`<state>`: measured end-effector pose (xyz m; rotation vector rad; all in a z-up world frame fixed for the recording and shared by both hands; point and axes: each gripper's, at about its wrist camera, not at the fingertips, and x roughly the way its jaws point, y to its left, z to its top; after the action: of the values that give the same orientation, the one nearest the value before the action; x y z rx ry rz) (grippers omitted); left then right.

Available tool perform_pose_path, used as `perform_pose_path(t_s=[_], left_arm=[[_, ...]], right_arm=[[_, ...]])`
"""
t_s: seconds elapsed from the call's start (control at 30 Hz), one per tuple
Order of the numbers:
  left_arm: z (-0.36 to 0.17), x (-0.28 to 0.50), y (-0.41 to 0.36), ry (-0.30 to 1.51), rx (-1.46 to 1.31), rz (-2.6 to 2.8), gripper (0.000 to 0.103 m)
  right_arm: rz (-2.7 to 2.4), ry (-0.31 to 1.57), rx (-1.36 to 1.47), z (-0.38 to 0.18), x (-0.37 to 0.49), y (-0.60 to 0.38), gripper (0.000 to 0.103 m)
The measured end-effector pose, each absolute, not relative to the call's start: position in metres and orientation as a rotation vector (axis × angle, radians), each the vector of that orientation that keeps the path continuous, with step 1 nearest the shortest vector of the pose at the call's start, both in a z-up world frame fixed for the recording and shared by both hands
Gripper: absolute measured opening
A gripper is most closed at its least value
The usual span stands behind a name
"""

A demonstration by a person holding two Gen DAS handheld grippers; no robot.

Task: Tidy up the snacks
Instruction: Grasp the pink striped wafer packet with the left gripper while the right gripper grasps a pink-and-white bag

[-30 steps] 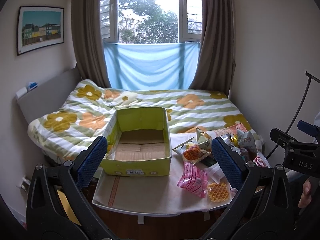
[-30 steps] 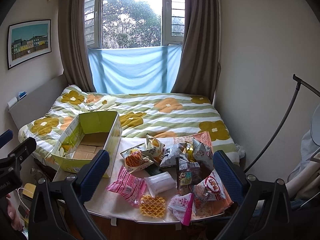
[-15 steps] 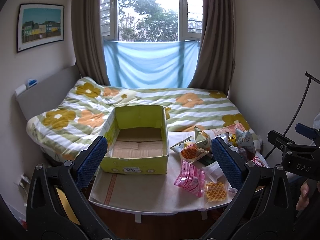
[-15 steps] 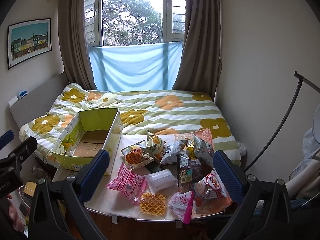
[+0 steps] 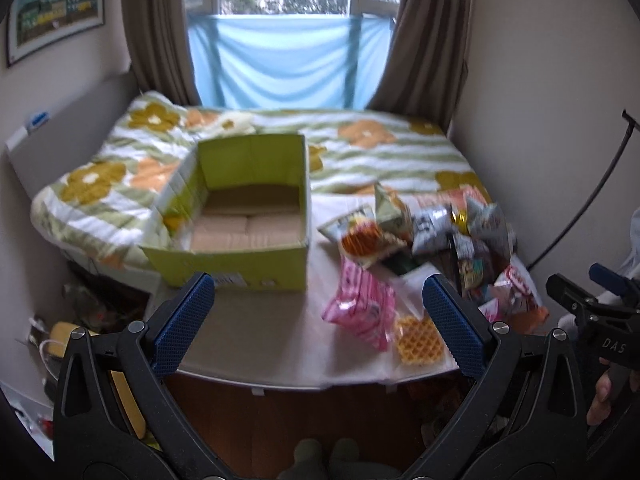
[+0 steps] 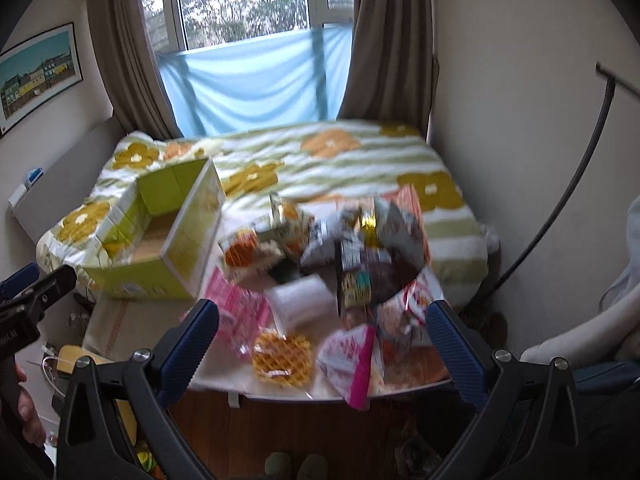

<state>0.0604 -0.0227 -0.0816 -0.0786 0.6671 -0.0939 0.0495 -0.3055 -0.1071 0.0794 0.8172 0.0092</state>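
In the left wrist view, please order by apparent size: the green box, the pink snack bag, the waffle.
1. green box, clearly largest
2. pink snack bag
3. waffle, smallest, though it lies nearest the camera

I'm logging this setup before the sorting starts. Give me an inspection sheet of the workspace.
Surface: small table with a pale cover, at the foot of the bed.
Job's things: open green box, nothing seen inside; snack packets piled beside it; waffle near the front edge.
Clutter: items on the floor left of the table.
Grippers: left gripper and right gripper open, holding nothing.
Cables: dark curved cable or rod by the right wall.
Surroundings: window, curtains, picture.
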Motion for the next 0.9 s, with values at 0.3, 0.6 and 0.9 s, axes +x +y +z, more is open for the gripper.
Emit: perform_pose_path(t_s=[0.3,0.6,0.9], left_arm=[[-0.148,0.093,-0.054,0.867,-0.007,-0.235,0.103],[-0.217,0.154,-0.082,1.070,0.087,-0.362,0.103],[-0.268,0.198,-0.092,1.179,0.176,-0.437,0.103]], right_arm=[[0.009,0.968,0.201,-0.177,0.067,-0.325,0.103],[-0.065,1.083,0.354,-0.233,0.089,-0.334,0.103],[-0.143,1.161,0.454,-0.265,0.112,-0.339,0.090]])
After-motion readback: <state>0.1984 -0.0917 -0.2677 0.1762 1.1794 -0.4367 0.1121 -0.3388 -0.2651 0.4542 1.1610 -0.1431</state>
